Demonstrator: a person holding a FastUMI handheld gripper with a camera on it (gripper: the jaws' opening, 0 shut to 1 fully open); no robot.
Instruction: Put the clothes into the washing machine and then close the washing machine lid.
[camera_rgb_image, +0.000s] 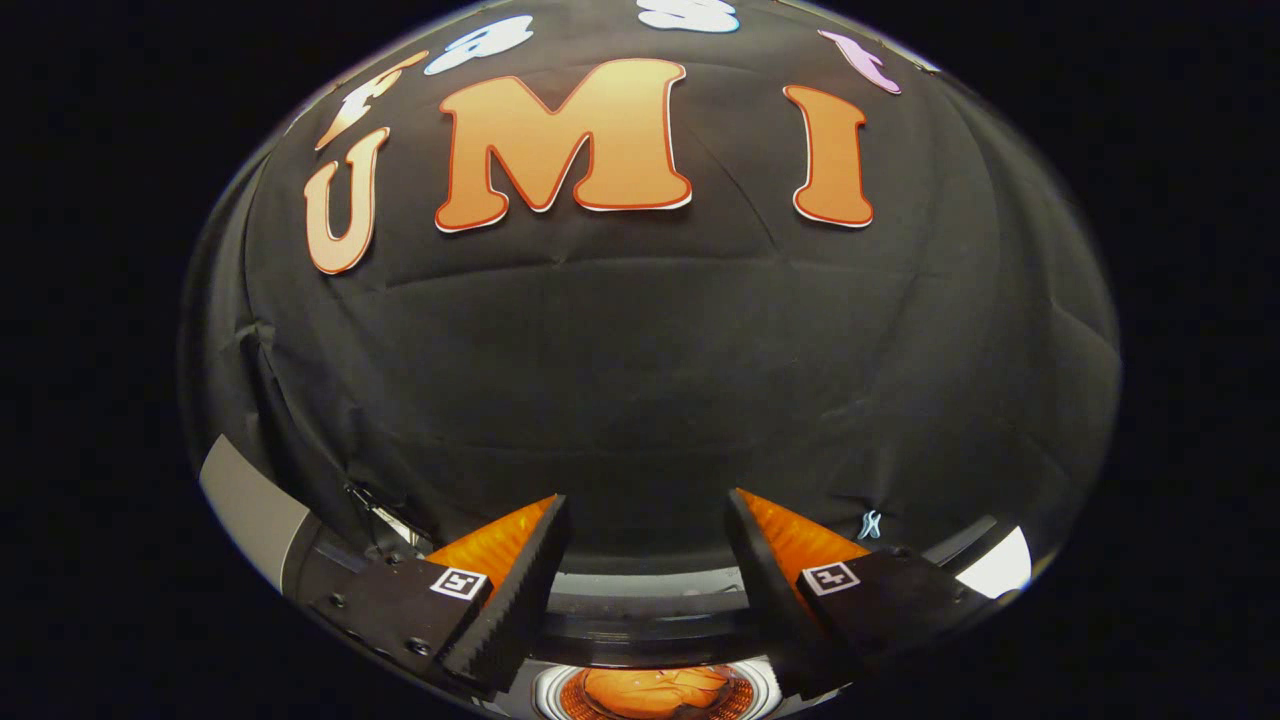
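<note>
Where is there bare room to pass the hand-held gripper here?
Free: the open gap between the hand-held gripper fingers, and the air ahead up to the black cloth wall. Crowded: just below the fingers, the washing machine rim and the orange clothes in its drum.

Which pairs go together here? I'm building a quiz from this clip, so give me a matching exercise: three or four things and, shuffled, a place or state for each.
Things:
1. gripper
2. washing machine drum
3. orange clothes
4. booth wall

Places or states:
a. black cloth, beyond the fingers
b. open, nothing between the fingers
c. lying inside the drum
d. round opening low between the fingers, close to the camera

Pairs: 1-b, 2-d, 3-c, 4-a
</note>
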